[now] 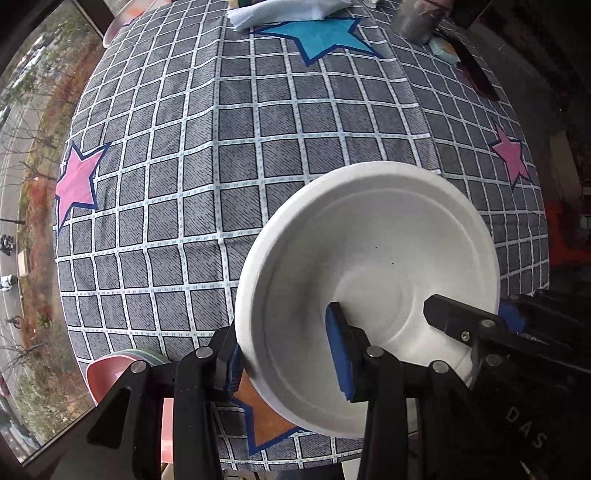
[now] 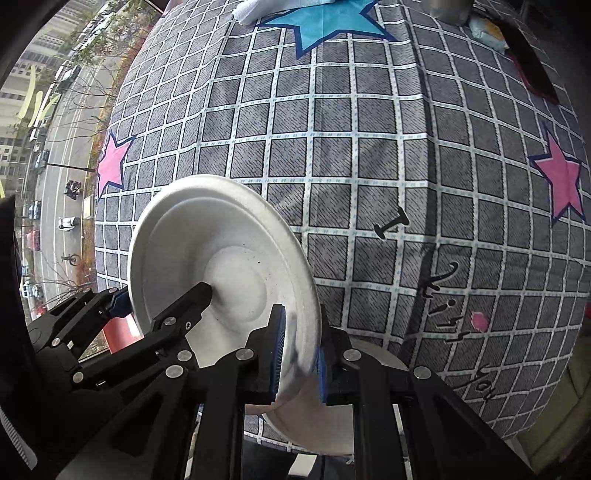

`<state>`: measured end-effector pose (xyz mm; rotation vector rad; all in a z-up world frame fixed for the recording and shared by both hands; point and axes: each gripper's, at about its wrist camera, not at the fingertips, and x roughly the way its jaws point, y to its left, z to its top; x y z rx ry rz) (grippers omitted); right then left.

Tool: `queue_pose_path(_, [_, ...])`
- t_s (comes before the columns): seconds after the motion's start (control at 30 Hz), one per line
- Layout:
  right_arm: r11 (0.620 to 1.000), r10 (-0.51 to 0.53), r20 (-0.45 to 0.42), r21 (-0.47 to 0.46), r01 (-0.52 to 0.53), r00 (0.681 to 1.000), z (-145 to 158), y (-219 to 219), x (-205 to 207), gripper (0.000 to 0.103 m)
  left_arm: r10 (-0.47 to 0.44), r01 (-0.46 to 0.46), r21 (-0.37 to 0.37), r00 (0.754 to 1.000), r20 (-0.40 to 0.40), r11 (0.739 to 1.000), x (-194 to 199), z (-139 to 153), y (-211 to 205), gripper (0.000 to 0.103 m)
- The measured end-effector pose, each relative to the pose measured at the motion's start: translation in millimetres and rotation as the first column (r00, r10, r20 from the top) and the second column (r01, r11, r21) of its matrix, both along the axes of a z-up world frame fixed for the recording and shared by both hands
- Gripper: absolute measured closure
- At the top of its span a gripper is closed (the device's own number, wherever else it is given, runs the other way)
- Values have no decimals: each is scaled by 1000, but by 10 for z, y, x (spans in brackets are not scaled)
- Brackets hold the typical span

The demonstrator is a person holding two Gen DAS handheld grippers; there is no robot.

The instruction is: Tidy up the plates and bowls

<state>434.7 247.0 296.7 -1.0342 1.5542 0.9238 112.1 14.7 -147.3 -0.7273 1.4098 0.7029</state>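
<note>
Right tool [image 2: 299,363] is clamped on the near rim of 1 white plate [image 2: 221,251], holding it tilted above the table [image 2: 369,166]; left tool [image 1: 288,363] straddles the plate's opposite rim, pads slightly apart, probably steadying. Just left of the plate, pink bowls [image 1: 107,373] sit stacked, count unclear.

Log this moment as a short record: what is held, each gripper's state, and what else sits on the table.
held item: white moulded-fibre plate, tilted
left gripper: open, with the plate's rim between its fingers
right gripper: shut on the plate's opposite rim
surface: grey checked tablecloth with stars
near left edge: pink bowl
far side: folded white cloth, metal cup
</note>
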Motion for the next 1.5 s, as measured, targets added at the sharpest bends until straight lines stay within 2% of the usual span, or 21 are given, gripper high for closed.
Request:
queue_pose_path(0.1, [999, -46, 11, -12, 46, 999, 71, -110, 1, 86, -66, 66, -4, 998, -3, 998, 199, 1, -201, 60])
queue_pose_path(0.33, [989, -139, 43, -42, 141, 989, 150, -775, 127, 86, -203, 202, -37, 979, -26, 979, 343, -99, -639, 59])
queue_pose_path(0.43, [983, -172, 61, -48, 175, 983, 149, -976, 229, 86, -251, 249, -43, 968, -32, 968, 390, -131, -807, 55])
queue_pose_path(0.5, [980, -190, 76, -51, 194, 979, 154, -1067, 298, 86, -267, 265, -40, 962, -49, 963, 439, -123, -903, 44])
queue_pose_path(0.57, [975, -209, 90, -62, 215, 974, 158, -1120, 347, 86, -275, 274, -28, 960, -53, 961, 429, -86, -945, 27])
queue_pose_path(0.6, [972, -220, 90, -61, 226, 971, 180, -1148, 378, 85, -279, 278, -23, 959, -51, 960, 410, -62, -929, 24])
queue_pose_path(0.67, [970, -234, 97, -50, 239, 967, 219, -1154, 417, 58, -281, 280, -16, 959, -38, 960, 387, 41, -907, 21])
queue_pose_path(0.7, [970, -237, 99, -32, 242, 966, 279, -1195, 462, 22, -278, 277, -20, 960, -36, 961, 363, 70, -875, 20])
queue_pose_path(0.73, [971, -238, 100, -14, 240, 966, 354, -1245, 516, 12, -271, 270, -24, 962, -38, 962, 353, 116, -820, 19])
queue_pose_path(0.87, [965, -257, 120, -17, 260, 959, 442, -1333, 564, 12, -252, 251, -30, 967, -38, 967, 119, 130, -754, 17])
queue_pose_path(1.0, [953, -298, 134, -15, 302, 945, 593, -1607, 630, 12, -233, 231, -37, 971, -49, 972, -71, 82, -672, 17])
queue_pose_path(1.03, [951, -304, 136, -16, 309, 943, 590, -1611, 608, 12, -227, 225, -42, 972, -56, 973, -125, 11, -547, 17])
queue_pose_path(1.13, [946, -316, 146, -24, 322, 938, 542, -1589, 458, 12, -223, 220, -50, 973, -66, 974, -244, 0, -515, 17])
queue_pose_path(1.33, [934, -347, 142, -44, 356, 927, 465, -1674, 321, 12, -271, 269, -34, 957, -99, 963, -377, -124, -641, 17])
queue_pose_path(1.5, [927, -364, 132, -45, 372, 922, 425, -1676, 272, 12, -275, 276, -4, 956, -102, 961, -497, -31, -727, 17])
